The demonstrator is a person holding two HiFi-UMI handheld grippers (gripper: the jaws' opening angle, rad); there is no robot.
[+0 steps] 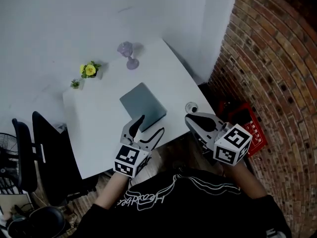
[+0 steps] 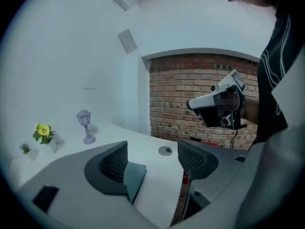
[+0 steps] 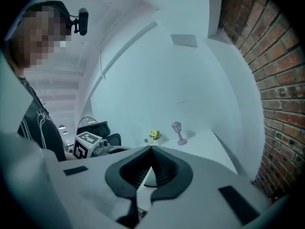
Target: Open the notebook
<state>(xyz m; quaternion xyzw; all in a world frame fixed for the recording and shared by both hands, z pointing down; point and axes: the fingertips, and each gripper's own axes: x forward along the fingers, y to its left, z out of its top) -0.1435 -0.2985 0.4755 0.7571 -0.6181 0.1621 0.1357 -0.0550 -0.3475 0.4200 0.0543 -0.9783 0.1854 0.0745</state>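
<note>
The grey notebook [image 1: 143, 105] lies closed and flat near the middle of the white tabletop [image 1: 99, 133]. My left hand-held gripper [image 1: 151, 124] sits at its near edge with the jaws spread wide. In the left gripper view [image 2: 152, 159] the notebook's corner [image 2: 133, 178] shows just behind the left jaw, not between the two; I cannot tell whether they touch. My right hand-held gripper [image 1: 198, 119] hangs by the tabletop's right edge, apart from the notebook, jaws pressed together at the tips on nothing [image 3: 151, 149]. A small round grommet [image 1: 191, 106] lies just beyond it. At the far side stand a purple lantern ornament [image 1: 128, 54] and a yellow potted flower [image 1: 89, 70].
</note>
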